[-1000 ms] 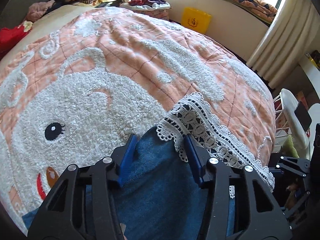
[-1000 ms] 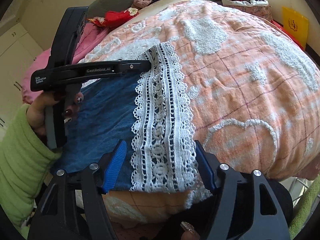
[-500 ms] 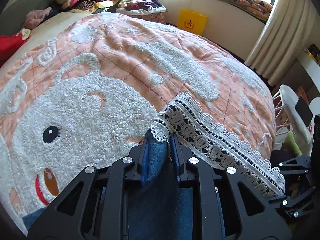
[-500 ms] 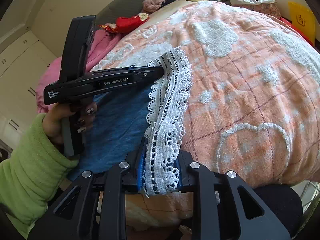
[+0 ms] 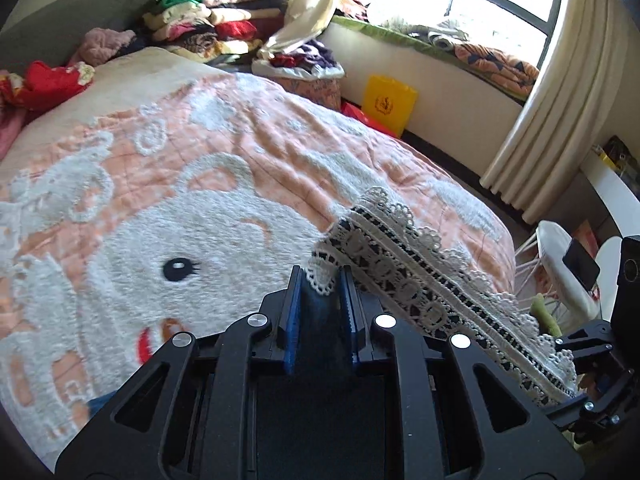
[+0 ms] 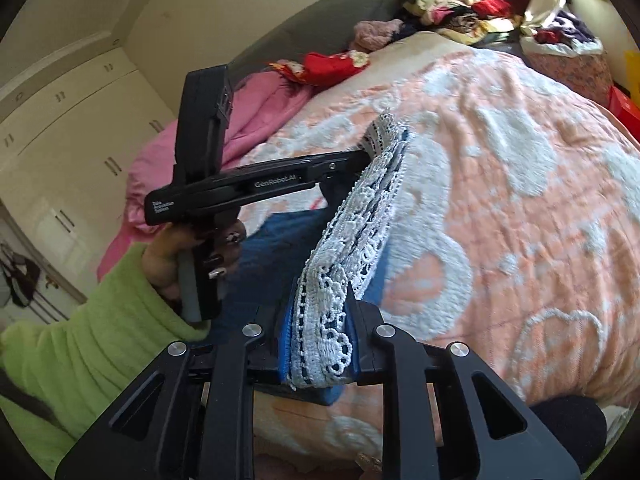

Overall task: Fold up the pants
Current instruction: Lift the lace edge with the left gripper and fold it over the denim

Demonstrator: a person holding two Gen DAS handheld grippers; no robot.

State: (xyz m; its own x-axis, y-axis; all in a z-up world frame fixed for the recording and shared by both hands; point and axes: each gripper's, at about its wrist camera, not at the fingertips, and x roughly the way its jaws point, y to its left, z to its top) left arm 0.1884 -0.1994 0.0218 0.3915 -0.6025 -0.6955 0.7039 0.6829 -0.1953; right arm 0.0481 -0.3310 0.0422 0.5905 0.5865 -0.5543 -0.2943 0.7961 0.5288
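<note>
The denim pants hang raised over the peach bedspread, each end of their lace-trimmed hem clamped in the left claw and right claw, probably so it stays taut for folding over.

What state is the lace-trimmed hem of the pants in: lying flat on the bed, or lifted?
Lifted. The lace hem hangs stretched in the air between the left claw and right claw, both shut on it, above the blanket.
</note>
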